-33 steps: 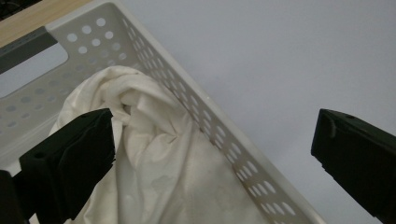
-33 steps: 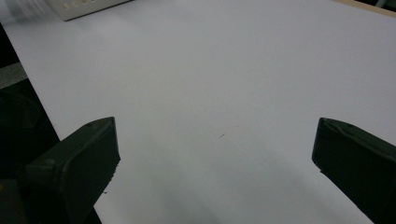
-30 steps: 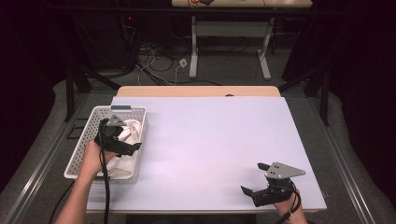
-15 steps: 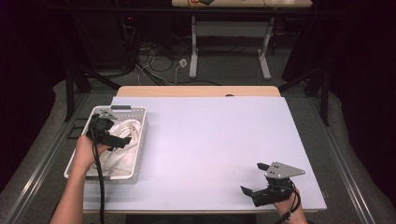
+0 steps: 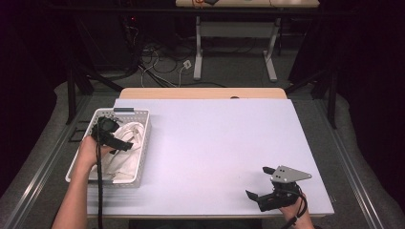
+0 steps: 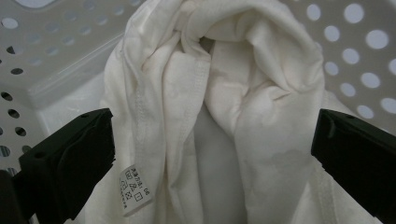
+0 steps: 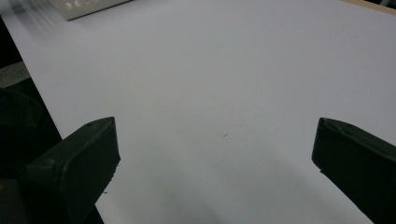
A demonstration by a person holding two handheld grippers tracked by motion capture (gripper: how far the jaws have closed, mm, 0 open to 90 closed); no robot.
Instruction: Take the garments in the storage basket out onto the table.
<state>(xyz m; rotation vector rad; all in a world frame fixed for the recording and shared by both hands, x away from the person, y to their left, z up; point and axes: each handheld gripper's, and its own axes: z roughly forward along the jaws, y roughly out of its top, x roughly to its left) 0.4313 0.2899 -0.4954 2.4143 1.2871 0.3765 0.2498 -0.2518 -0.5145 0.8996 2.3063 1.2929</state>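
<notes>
A white perforated basket (image 5: 138, 143) is sitting at the left edge of the white table (image 5: 215, 143), holding a crumpled white garment (image 5: 125, 157), and the left gripper (image 5: 125, 144) is hanging inside the basket just above the cloth with its jaws spread wide and gripping nothing. The left gripper view is showing what the high view is not: the garment's (image 6: 224, 116) stitched seams and a small care label (image 6: 133, 190) lying between the jaws, with the basket's holed walls (image 6: 355, 51) close around. The right gripper (image 5: 260, 183) is resting wide open and empty near the table's front right corner, well apart from the basket, its own view facing bare tabletop (image 7: 224, 93) with the basket's corner (image 7: 84, 8) far off.

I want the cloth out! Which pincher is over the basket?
The left gripper, open above the white cloth in the basket. The right gripper sits over bare table.
</notes>
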